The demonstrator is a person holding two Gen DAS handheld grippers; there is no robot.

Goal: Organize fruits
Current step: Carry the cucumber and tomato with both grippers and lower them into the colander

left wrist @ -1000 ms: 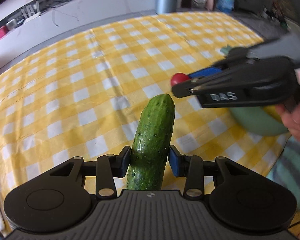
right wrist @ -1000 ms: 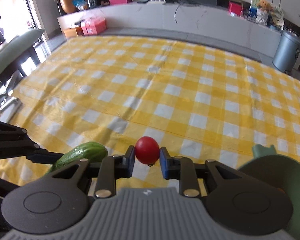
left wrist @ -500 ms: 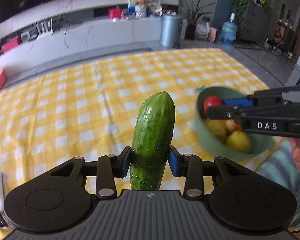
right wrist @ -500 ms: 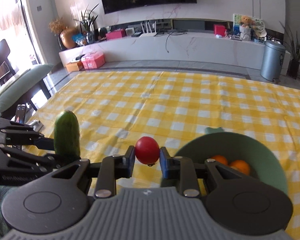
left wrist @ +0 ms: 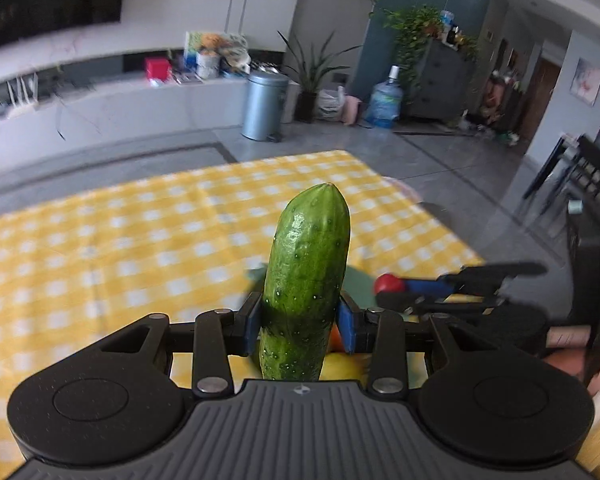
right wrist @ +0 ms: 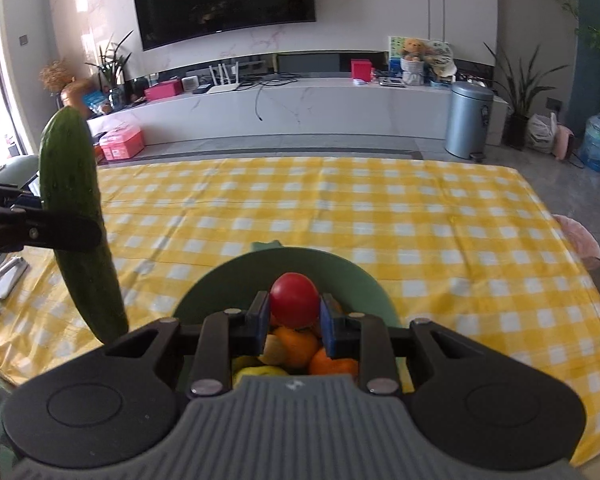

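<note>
Yellow checked tablecloth (right wrist: 380, 208), living room perhaps

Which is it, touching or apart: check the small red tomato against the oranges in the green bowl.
Cannot tell. In the right wrist view the small red tomato overlaps the oranges; no gap shows.

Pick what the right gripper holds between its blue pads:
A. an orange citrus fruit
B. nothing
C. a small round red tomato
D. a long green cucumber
C: in the right wrist view the right gripper is shut on the small round red tomato, held above the green bowl; the long green cucumber is in the left gripper.
</note>
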